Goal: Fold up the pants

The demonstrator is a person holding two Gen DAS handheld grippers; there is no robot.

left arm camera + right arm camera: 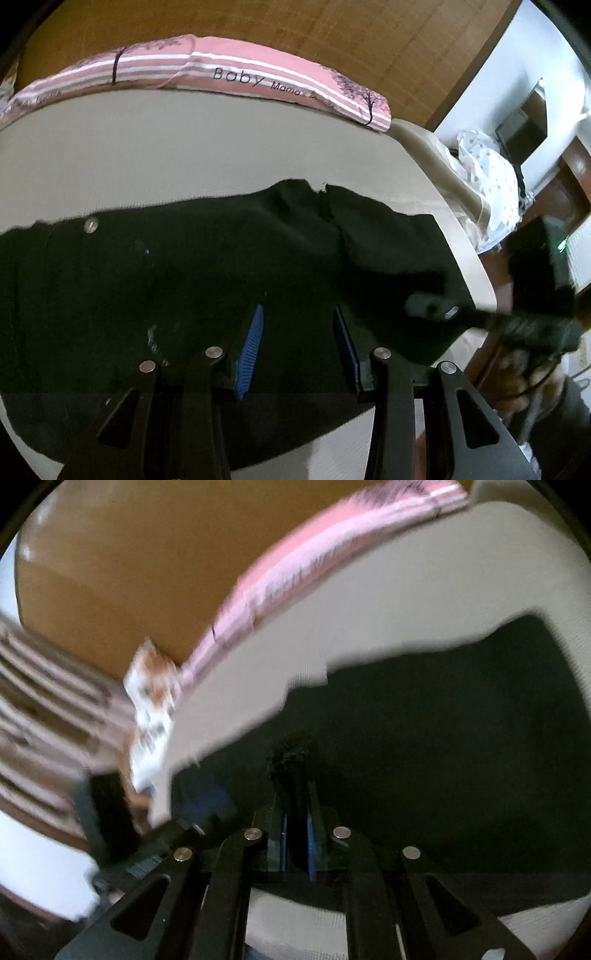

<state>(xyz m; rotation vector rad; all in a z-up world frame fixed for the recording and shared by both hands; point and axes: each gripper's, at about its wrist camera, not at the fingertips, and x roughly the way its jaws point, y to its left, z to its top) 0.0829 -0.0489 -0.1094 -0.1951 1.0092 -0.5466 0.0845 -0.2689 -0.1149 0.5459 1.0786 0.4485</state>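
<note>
Black pants [192, 266] lie spread across a beige bed, the waist button [91, 224] at the left. My left gripper [299, 317] is open, its blue pads [253, 336] hovering just over the middle of the fabric. My right gripper [432, 308] appears at the right of the left wrist view, at the pants' edge near the bed side. In the blurred right wrist view the right gripper [295, 794] is shut on a fold of the black pants [424, 738].
A pink striped pillow [229, 79] lies along the wooden headboard [295, 33]. The bed edge [469, 236] drops off at the right, with a white spotted cloth [487, 173] and dark furniture beyond it. Bare beige mattress [184, 147] lies beyond the pants.
</note>
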